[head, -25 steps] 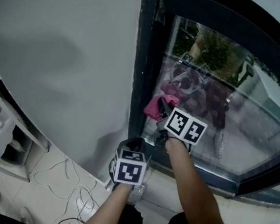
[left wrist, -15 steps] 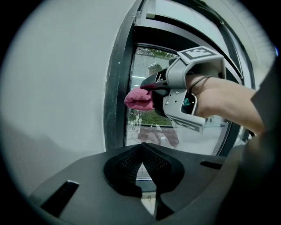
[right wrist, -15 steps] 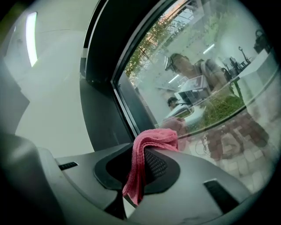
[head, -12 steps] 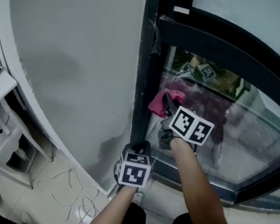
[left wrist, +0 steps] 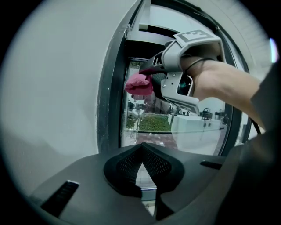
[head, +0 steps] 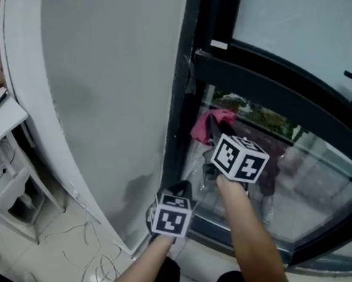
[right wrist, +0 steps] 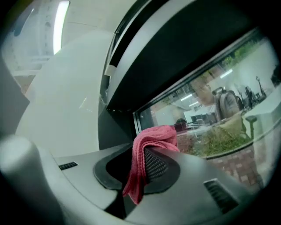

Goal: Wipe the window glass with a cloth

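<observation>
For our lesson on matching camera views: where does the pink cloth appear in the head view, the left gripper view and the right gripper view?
Head view: the pink cloth is at centre, at the tip of the right gripper.
Left gripper view: upper centre, held in the right gripper's tongs.
Right gripper view: lower centre, pinched between the tongs.
Shared landmark: the dark window frame, just left of the cloth.

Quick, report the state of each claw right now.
Left claw: closed, nothing in it.
Right claw: closed on the pink cloth.
</observation>
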Tool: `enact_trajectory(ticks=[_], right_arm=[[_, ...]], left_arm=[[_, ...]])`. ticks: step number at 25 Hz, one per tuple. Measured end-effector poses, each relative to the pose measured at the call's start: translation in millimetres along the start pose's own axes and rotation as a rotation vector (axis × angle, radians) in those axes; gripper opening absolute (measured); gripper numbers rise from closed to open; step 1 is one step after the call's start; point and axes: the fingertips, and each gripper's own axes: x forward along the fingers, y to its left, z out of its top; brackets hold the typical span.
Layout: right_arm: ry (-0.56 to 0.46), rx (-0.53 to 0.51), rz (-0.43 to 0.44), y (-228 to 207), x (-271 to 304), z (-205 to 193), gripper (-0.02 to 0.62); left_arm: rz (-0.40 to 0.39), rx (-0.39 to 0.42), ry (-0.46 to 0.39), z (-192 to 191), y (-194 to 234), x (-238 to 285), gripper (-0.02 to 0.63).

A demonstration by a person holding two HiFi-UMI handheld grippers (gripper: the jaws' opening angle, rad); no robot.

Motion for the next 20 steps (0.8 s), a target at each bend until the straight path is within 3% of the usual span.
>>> enact_trajectory(ticks=[4, 10, 20], right_arm=[[0.005, -0.131, -0.015, 4, -3, 9, 0.057], [0.001, -0.436, -0.039, 17, -10, 7, 0.057], [0.030, -0.447, -0.240, -44, -39, 10, 0.057]], left_arm=[[-0.001, 0.008, -0.016, 12, -4, -2, 0.000], [-0.015, 0.016, -0.013, 11, -13, 1, 0.000], [-0.031, 0.055, -0.032, 26, -17, 2, 0.000]])
